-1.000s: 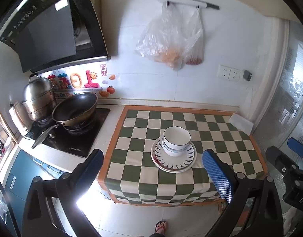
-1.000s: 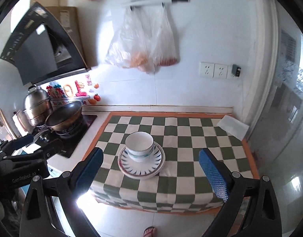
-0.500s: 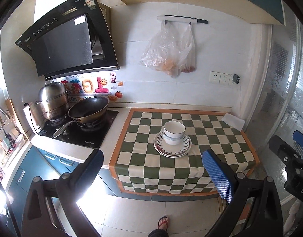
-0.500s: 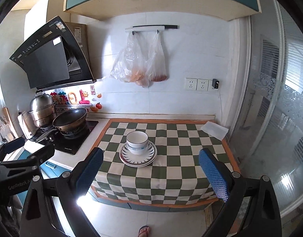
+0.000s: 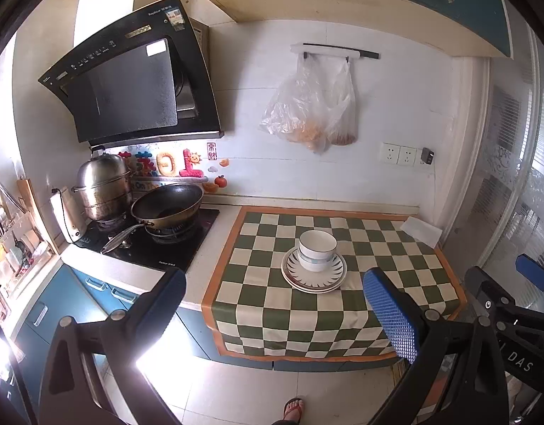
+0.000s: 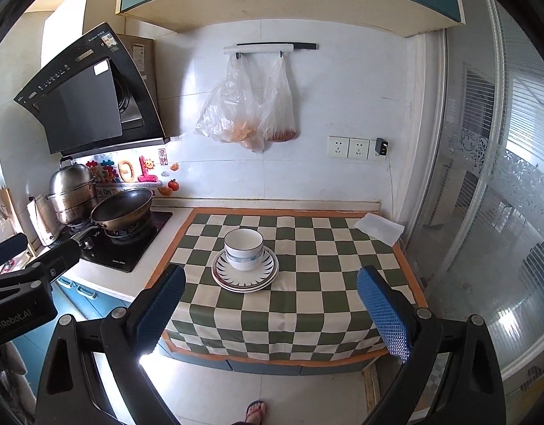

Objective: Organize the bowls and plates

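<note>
Stacked bowls [image 5: 317,250] sit on what look like several plates [image 5: 313,273], right of the wok [image 5: 167,206].

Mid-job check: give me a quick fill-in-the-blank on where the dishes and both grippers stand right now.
1. The bowls sit stacked on top of the ____.
2. The plates rest on a green and white ____ cloth.
3. The left gripper and right gripper are both ____ and hold nothing.
4. The wok sits on the ____, apart from the dishes.

Missing words: plates; checked; open; stove

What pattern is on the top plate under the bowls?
White plate with dark radiating spikes around its rim; clearest in the right wrist view.
</note>
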Demonstrator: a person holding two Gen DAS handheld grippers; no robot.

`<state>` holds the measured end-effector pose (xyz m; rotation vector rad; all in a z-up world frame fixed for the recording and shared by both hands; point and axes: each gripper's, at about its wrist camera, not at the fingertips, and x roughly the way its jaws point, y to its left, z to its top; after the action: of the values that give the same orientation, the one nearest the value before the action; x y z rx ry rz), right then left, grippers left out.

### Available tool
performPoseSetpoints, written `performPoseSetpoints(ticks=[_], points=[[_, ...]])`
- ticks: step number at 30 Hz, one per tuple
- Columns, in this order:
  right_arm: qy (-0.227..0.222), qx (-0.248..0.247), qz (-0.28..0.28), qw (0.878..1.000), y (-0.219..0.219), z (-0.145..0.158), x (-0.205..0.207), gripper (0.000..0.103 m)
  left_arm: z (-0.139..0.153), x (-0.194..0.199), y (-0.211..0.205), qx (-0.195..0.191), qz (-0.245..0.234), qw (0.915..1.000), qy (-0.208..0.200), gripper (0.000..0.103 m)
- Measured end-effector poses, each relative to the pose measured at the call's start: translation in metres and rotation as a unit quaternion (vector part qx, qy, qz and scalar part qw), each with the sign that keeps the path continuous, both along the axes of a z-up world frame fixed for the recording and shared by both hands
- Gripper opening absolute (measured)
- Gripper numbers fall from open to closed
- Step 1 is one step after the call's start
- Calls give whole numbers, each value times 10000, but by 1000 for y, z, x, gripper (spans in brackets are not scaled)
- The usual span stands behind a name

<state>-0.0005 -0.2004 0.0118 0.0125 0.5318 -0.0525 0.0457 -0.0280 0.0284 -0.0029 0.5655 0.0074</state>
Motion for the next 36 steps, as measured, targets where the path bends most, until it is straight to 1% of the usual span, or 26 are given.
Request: performPoseSetpoints(ticks=[7,14,27,36], points=[[-65,23,-100,9999,-2,0,8,99,0,3,3,21,45,10000,-13,103],[-38,89,-239,9997,-5,-1,14,99,-1,5,3,34,19,10000,16,103],[-82,103,-418,9990,-5,1,14,99,0,9,8,8,-44,10000,-46,103],[-77,110,-423,9990,-4,1,14,99,0,9,6,83,-57,9999,-18,103]])
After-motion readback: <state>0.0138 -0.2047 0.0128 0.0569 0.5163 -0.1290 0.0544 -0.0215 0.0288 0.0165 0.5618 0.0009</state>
